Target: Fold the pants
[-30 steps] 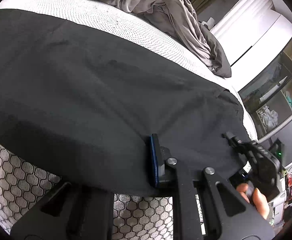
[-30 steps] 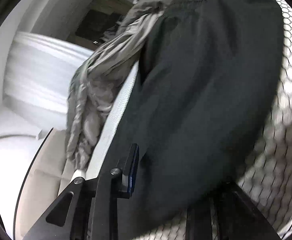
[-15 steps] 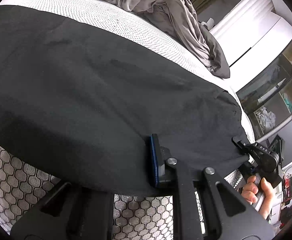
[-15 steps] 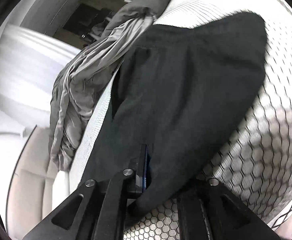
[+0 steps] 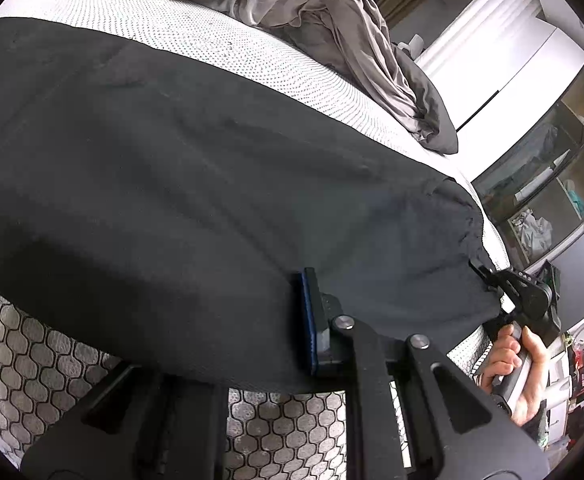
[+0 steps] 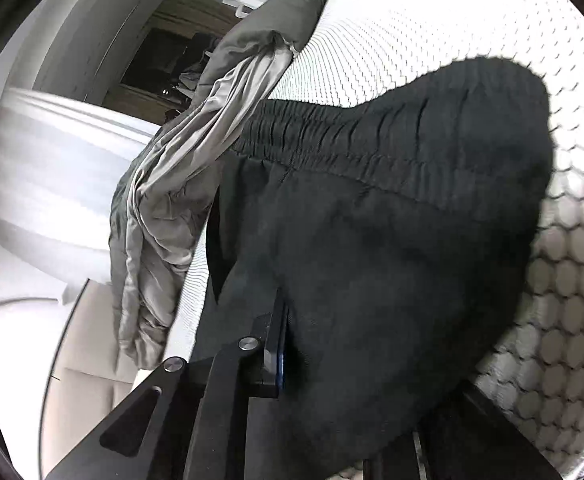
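Stretching across the near edge of a bed, black pants [image 5: 179, 184] lie flat with their long axis running along that edge, from the far left of the left wrist view to the gathered waistband at the right. In the right wrist view the pants [image 6: 392, 264] show their elastic waistband [image 6: 372, 136] crossing the upper part of the picture, and the cloth drapes toward the camera. The left gripper [image 5: 312, 316] is clamped on the near edge of the fabric partway along its length; the fingers stand almost together, the blue-edged pad [image 5: 307, 320] pressed against the cloth. The right gripper [image 6: 287, 344] is closed the same way on the cloth just below the waistband end, its jaws nearly together with fabric between them. Seen from the left wrist camera, the right gripper [image 5: 488, 276] bites the waistband corner at the right end of the garment, held by a person's hand [image 5: 516, 368]. Under the pants lies a white mattress [image 5: 219, 48] with a dotted top and a honeycomb-patterned side [image 5: 31, 360]. A crumpled grey duvet [image 5: 324, 8] is heaped on the far part of the bed, clear of the garment. Shelves [image 5: 552, 184] stand beyond the bed to the right.
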`<state>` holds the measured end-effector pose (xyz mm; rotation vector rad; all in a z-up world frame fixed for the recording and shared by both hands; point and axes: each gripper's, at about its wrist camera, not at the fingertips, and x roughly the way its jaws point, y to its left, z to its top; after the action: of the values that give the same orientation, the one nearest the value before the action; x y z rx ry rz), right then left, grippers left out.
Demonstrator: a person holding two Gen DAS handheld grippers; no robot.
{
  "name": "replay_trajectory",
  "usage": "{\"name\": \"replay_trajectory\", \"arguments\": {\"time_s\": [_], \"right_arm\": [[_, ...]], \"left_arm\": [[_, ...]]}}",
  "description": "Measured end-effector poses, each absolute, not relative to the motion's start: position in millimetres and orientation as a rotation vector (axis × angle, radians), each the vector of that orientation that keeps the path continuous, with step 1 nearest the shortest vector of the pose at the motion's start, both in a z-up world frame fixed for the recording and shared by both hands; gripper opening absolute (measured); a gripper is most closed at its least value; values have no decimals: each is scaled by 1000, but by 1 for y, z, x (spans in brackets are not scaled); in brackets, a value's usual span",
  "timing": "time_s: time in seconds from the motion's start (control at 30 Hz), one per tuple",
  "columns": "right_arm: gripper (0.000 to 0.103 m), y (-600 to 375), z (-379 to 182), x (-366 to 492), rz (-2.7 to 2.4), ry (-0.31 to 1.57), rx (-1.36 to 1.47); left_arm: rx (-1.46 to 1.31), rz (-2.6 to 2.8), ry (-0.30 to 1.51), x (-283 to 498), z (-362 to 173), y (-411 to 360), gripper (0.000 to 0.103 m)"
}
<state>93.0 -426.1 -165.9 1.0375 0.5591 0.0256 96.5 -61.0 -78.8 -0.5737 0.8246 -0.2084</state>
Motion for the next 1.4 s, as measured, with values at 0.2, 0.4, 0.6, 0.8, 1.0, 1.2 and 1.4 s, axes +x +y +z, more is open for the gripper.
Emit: {"name": "replay_trajectory", "arguments": {"time_s": [0.2, 0.4, 0.6, 0.8, 1.0, 1.2, 1.4], "right_arm": [[13, -441, -170, 88, 62, 554, 1132], [31, -422, -168, 80, 120, 519, 1143], [30, -454, -169, 60, 6, 447, 1204], [26, -445, -164, 54, -8, 465, 1150], [39, -388, -173, 56, 250, 543, 1189], [9, -344, -165, 78, 184, 612, 980], [8, -346, -170, 86, 207, 639, 1015]], "left_arm": [[-555, -198, 825, 97, -77, -64, 14], [-554, -197, 820, 97, -77, -65, 14], [-569, -212, 823, 97, -79, -60, 14], [-568, -200, 827, 98, -79, -60, 14], [-560, -196, 823, 98, -78, -60, 14], [-593, -137, 774, 91, -76, -47, 14], [-697, -75, 744, 90, -78, 3, 14]]}}
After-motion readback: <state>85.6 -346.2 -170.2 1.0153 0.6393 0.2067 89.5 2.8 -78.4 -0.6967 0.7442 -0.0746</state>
